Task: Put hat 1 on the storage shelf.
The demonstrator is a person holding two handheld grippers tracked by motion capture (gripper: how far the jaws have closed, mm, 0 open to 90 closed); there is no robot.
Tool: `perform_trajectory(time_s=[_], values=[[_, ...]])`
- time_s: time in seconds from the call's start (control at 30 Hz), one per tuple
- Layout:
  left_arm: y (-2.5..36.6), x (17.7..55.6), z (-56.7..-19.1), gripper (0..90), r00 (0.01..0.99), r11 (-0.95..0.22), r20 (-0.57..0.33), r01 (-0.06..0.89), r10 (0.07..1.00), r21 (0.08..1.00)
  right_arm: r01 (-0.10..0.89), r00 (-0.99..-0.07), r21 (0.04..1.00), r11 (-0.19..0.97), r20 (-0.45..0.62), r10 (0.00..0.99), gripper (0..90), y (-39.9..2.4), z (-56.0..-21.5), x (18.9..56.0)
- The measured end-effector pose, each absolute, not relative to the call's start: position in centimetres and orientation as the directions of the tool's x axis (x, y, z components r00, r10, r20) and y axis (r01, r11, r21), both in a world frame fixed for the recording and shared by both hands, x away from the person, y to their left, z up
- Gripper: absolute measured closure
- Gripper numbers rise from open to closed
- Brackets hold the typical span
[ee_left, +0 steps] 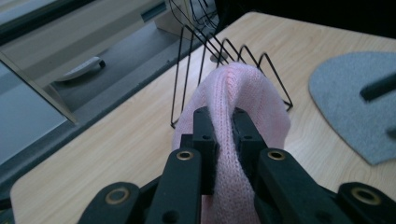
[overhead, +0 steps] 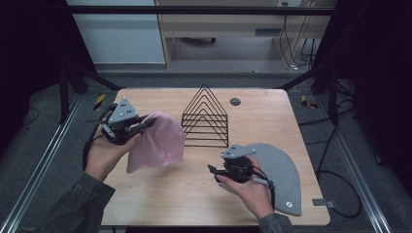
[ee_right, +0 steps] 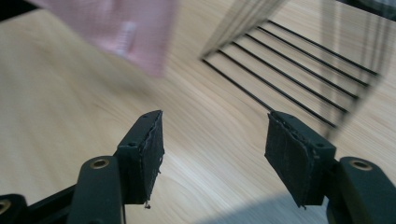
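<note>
Step in hand, as I'm reading it: the left tool (overhead: 145,124) is lifting the pink knit cloth (overhead: 158,141) off the surface (overhead: 170,199), and the right tool (overhead: 214,170) is coming in for a second grip.

Left tool: jaws clamped tight on a bunched ridge of the cloth (ee_left: 233,140), with fabric pinched between the pads (ee_left: 205,135). The cloth is hanging down from that pinch at left of centre in the high view; its lower edge is near the surface, though I cannot tell if it is touching. It is sitting just left of the black wire rack (overhead: 206,119), apart from it.

Right tool: jaws spread wide, holding nothing. In the right gripper view both pads (ee_right: 144,154) are hovering over bare wood, touching nothing. The cloth (ee_right: 126,32) is sitting blurred at the upper left of that frame, well ahead of the jaws, and the rack wires (ee_right: 299,84) are running across the upper right. In the high view this tool is sitting lower centre, beside the grey felt mat (overhead: 284,174) at lower right.

Next move probably calls for:
- right tool travelling up and left toward the cloth's free lower edge
- keeping wide of the rack wires on the way
- closing on a corner or edge, not the bulk
- left tool keeping its pinch so the cloth is not sagging out of reach

Risk: the knit is soft and could be slipping if only a thin fold is caught.
</note>
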State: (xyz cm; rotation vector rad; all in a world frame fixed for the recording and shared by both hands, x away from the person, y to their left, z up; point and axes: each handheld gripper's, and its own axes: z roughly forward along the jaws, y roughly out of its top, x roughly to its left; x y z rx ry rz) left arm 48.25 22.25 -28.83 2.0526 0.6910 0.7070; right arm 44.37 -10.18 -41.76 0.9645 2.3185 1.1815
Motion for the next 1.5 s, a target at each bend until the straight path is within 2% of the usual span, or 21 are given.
perform_trajectory(time_s=[0.23, 0.5, 0.83, 1.0, 1.07, 1.3, 1.5], values=[[22.5, 48.0, -25.4, 82.2, 0.703, -0.462, 0.211, 0.185, 0.680, 0.868, 0.349, -0.794, 0.806, 0.478, -0.016, 0.607, 38.7, -4.4, -40.4, 45.4], [22.7, 47.9, -23.7, 82.1, 0.714, -0.445, 0.199, 0.174, 0.671, 0.878, 0.359, -0.817, 0.804, 0.474, 0.025, 0.576, 43.2, -2.5, -38.7, 48.3], [22.6, 48.0, -23.0, 82.1, 0.727, -0.420, 0.172, 0.175, 0.665, 0.890, 0.350, -0.842, 0.819, 0.455, 0.061, 0.537, 54.5, -1.9, -38.1, 49.7], [22.4, 48.1, -22.6, 82.0, 0.728, -0.421, 0.171, 0.175, 0.664, 0.890, 0.339, -0.847, 0.828, 0.446, 0.063, 0.527, 75.9, -2.0, -37.7, 49.7], [22.4, 48.2, -22.3, 81.9, 0.728, -0.422, 0.171, 0.175, 0.663, 0.890, 0.336, -0.848, 0.828, 0.448, 0.059, 0.527, 80.7, -2.4, -37.3, 49.8], [22.2, 49.1, -20.8, 81.2, 0.738, -0.400, 0.155, 0.167, 0.657, 0.901, 0.327, -0.841, 0.837, 0.440, 0.045, 0.540, 83.4, -4.5, -35.2, 50.5], [21.4, 51.4, -18.2, 80.6, 0.745, -0.378, 0.140, 0.159, 0.652, 0.912, 0.301, -0.826, 0.848, 0.436, 0.003, 0.563, 83.6, -6.8, -31.5, 51.9]])
